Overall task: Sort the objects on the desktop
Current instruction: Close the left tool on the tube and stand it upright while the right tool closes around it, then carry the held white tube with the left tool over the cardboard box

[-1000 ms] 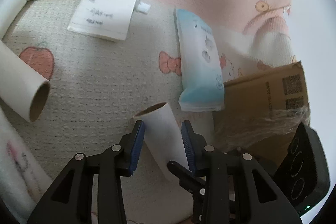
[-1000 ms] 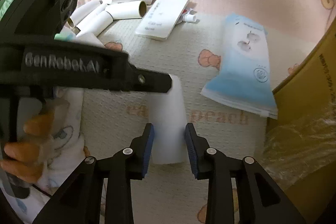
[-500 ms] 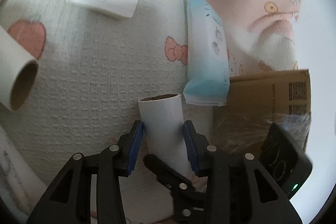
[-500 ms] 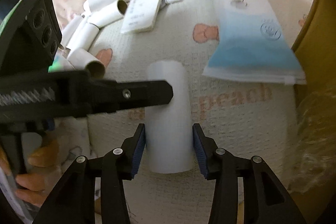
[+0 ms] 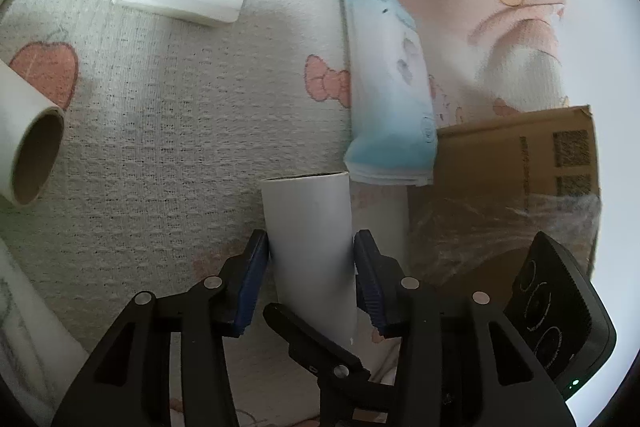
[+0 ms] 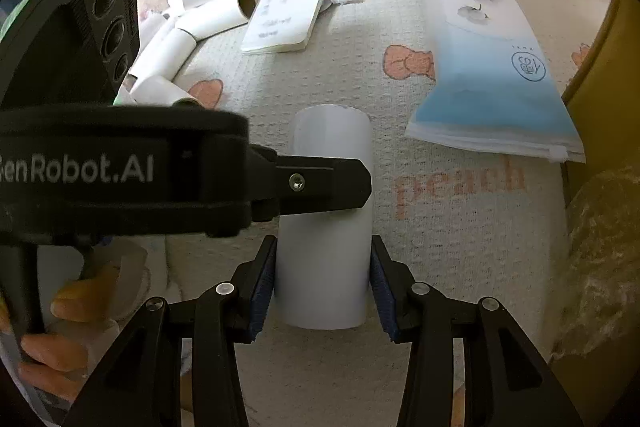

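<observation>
White paper tube [image 5: 306, 203], mid-sort, at what I judge to be a hand-over between my two grippers.

Left wrist view: the tube stands at lower centre of the frame on the patterned mat [image 5: 160, 147], between the blue pads of the left gripper [image 5: 311, 251]. Its jaws have just been opening and now sit fairly wide, at most brushing the tube. The cardboard box [image 5: 512, 155] lies at right, with a blue pouch [image 5: 388, 87] above it. A second ago the tube lay slanted in a narrower grip; it now runs nearly straight up the frame.

Right wrist view: the right gripper [image 6: 323, 251] has the tube's lower end between its pads, which appear to touch both sides, so I read it as holding. The left gripper's finger crosses the tube at mid-frame. A pile of tubes [image 6: 200, 23] lies at upper left. A second ago these jaws were narrower and the tube lay beyond the tips.

Next, I judge, the left gripper must draw clear before I carry the tube off.
</observation>
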